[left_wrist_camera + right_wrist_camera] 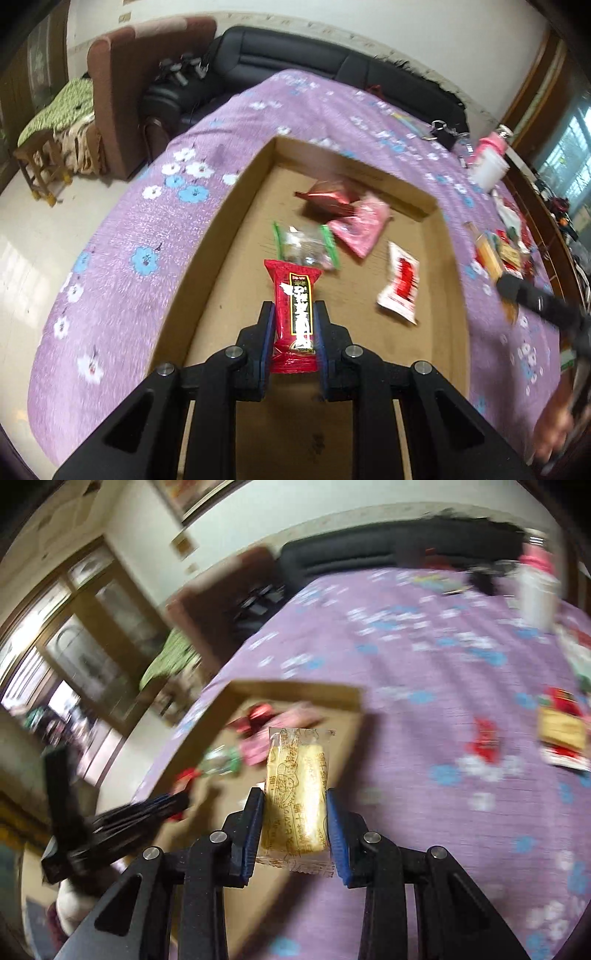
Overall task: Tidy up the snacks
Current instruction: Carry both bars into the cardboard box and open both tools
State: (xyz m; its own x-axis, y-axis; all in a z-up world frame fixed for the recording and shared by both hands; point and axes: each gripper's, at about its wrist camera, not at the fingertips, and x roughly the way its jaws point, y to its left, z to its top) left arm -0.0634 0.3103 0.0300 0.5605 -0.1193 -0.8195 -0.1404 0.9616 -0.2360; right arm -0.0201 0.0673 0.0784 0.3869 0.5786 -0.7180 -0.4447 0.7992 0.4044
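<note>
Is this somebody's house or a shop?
Most likely a house, a living room. There is a black sofa and a brown armchair by the wall, and a table with a purple flowered cloth holding a cardboard box of snacks.

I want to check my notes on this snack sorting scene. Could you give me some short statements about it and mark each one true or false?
1. The left gripper is shut on a red snack packet. True.
2. The right gripper holds a green packet. False: it holds a yellow biscuit packet.
3. The cardboard box is empty. False: several packets lie inside.
4. The box stands on a purple flowered cloth. True.
</note>
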